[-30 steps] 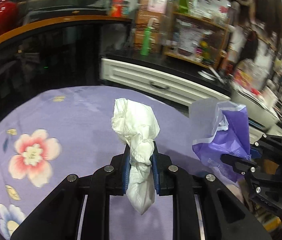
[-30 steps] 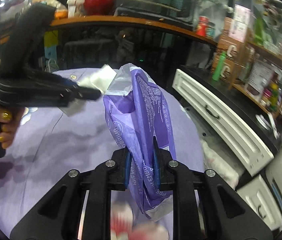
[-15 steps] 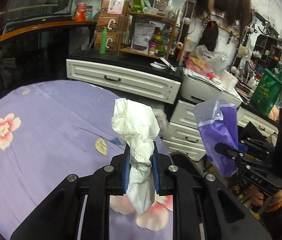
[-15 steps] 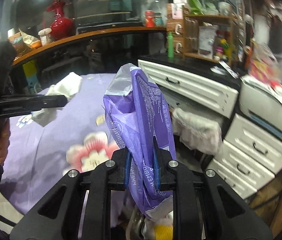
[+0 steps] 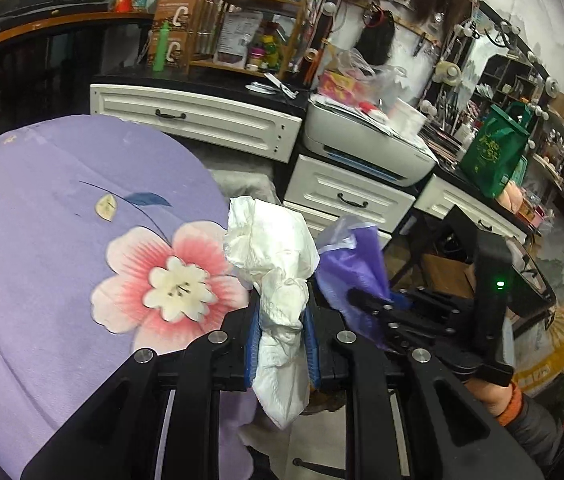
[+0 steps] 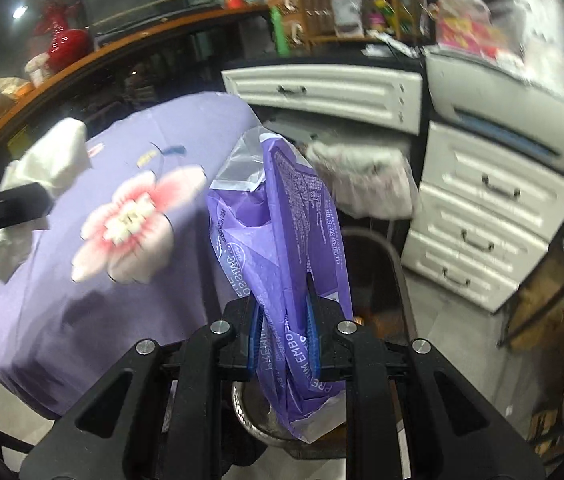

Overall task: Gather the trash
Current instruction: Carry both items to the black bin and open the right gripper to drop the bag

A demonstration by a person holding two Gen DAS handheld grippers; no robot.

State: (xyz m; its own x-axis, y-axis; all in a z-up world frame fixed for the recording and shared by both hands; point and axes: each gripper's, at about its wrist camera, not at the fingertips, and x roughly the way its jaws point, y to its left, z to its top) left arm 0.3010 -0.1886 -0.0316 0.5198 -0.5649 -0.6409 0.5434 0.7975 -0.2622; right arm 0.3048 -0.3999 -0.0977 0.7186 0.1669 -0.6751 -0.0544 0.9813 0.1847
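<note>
Left wrist view: crumpled white tissue wad clamped in left gripper, held past the edge of the round table w/ lilac floral cloth. Right wrist view: purple printed plastic wrapper clamped in right gripper, beyond same edge, above a round metal bin.
</note>
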